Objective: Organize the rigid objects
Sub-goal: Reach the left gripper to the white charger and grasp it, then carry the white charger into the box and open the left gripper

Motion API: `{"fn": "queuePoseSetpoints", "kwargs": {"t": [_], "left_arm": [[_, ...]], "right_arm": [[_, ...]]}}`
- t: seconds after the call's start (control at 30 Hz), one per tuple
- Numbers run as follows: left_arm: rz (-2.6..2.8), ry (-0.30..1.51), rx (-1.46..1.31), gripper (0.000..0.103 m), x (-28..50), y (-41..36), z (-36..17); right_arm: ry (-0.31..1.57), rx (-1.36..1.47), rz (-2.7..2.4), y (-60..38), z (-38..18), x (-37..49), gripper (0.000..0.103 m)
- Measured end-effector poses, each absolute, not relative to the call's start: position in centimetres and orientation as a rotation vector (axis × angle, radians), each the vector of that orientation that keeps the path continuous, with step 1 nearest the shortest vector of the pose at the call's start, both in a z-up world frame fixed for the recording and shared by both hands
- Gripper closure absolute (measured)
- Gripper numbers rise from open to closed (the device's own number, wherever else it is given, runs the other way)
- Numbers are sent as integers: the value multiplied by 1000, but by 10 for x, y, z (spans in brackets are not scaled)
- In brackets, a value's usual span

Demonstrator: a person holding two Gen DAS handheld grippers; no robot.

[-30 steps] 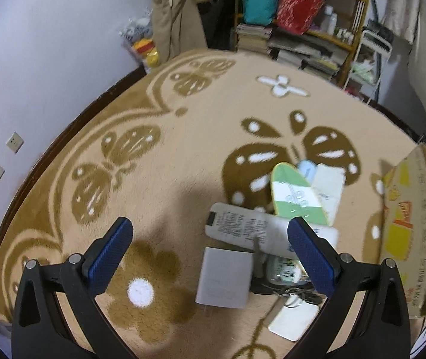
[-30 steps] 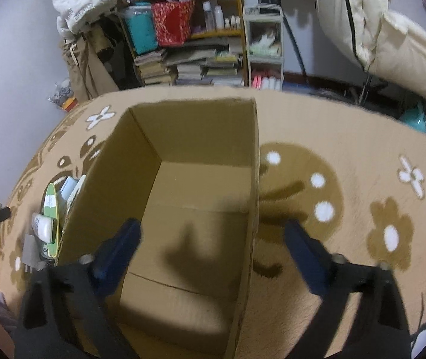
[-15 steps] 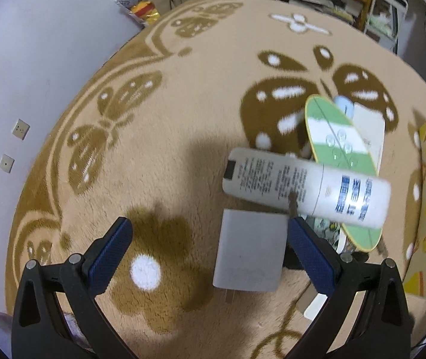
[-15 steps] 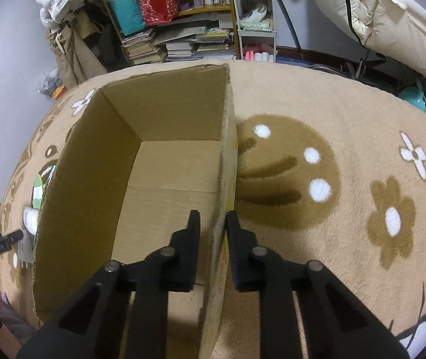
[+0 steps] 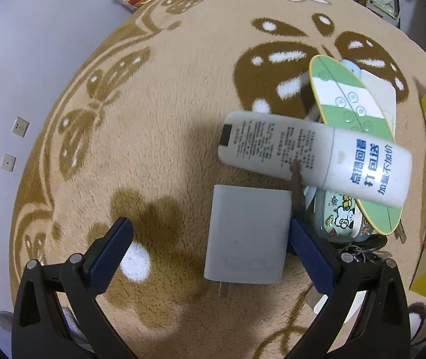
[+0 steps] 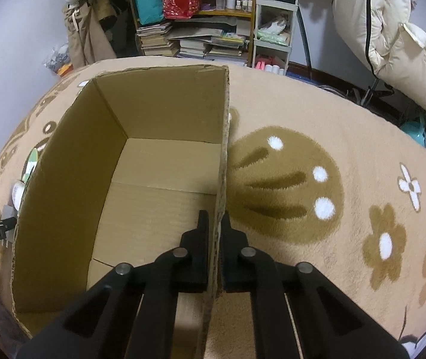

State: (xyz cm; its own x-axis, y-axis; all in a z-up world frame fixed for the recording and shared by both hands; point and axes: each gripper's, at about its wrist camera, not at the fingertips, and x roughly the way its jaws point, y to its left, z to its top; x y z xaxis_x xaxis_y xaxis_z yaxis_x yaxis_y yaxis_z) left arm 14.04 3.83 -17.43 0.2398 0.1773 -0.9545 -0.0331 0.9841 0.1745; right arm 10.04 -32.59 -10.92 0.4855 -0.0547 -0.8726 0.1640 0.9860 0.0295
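My left tool (image 5: 210, 249) is gaping wide over the charger (image 5: 247, 234), prongs pointing back at me; right tool (image 6: 214, 224) is pinching the cardboard box (image 6: 165, 113) wall.

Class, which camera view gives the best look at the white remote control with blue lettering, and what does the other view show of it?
The left wrist view shows it best: the white remote control with blue lettering lies in full sight across the green-and-white striped oval board, beyond the open left gripper. The right wrist view shows only a white sliver of it behind the open brown cardboard box.
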Motion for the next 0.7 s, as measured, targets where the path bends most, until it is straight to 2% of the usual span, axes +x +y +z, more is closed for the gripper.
{"fn": "queuePoseSetpoints", "kwargs": {"t": [0.07, 0.1, 0.23, 0.4, 0.7], "left_arm": [[108, 1348, 57, 32, 140, 42, -178], [85, 1404, 33, 51, 141, 43, -187], [110, 1374, 145, 52, 137, 32, -186], [137, 1358, 110, 52, 132, 40, -172], [116, 1166, 150, 52, 112, 30, -113]], "right_arm": [[1055, 114, -131, -327, -110, 101, 95], [1055, 112, -131, -328, -110, 101, 95], [1055, 113, -131, -330, -110, 101, 96], [1055, 123, -131, -328, -111, 102, 96], [1057, 128, -129, -334, -111, 100, 95]]}}
